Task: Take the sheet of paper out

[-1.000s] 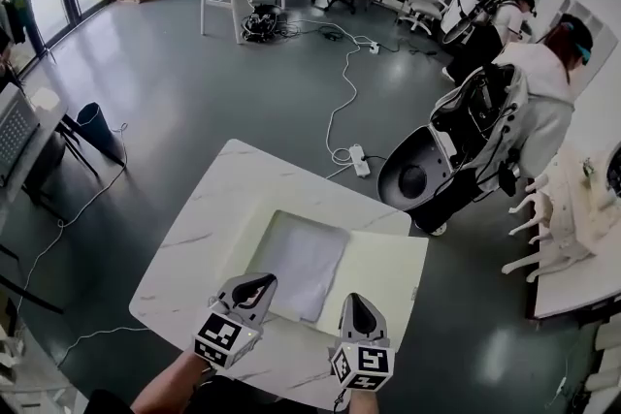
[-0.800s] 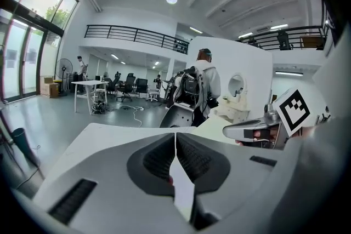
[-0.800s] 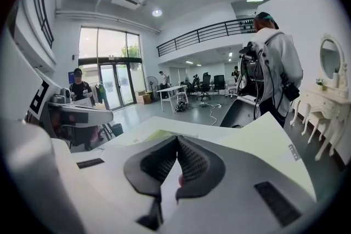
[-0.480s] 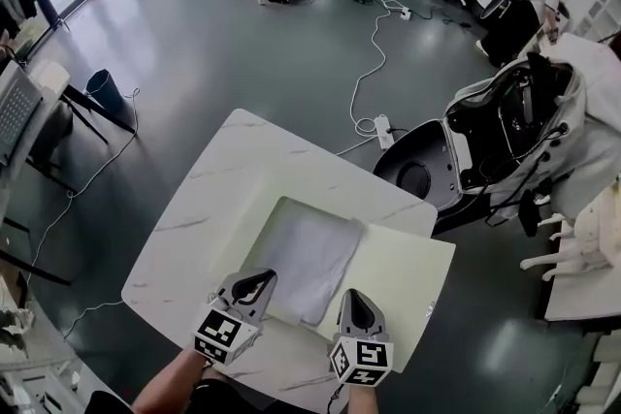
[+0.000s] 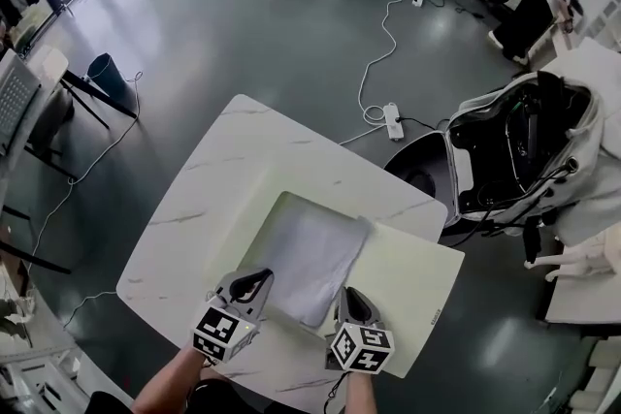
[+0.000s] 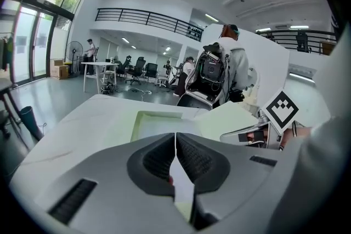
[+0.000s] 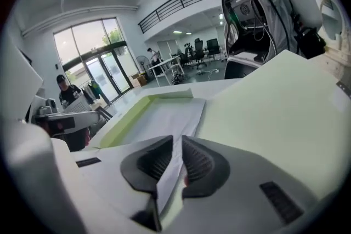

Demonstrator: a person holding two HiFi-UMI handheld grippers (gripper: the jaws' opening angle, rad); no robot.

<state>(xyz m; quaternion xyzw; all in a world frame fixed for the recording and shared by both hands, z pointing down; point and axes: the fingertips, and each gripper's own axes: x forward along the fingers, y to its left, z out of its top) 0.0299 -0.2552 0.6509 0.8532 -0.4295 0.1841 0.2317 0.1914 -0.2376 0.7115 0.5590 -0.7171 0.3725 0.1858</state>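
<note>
Here the left tool [image 5: 254, 282] and right tool [image 5: 349, 299] each pinch the near edge of the sheet of paper [image 5: 310, 252], which lies in an open pale-green folder [image 5: 412, 281] on the counter [image 5: 218, 184].

Near edge of paper [image 5: 309, 252] behind left gripper [image 5: 259, 278], right gripper [image 5: 349, 293]
</note>
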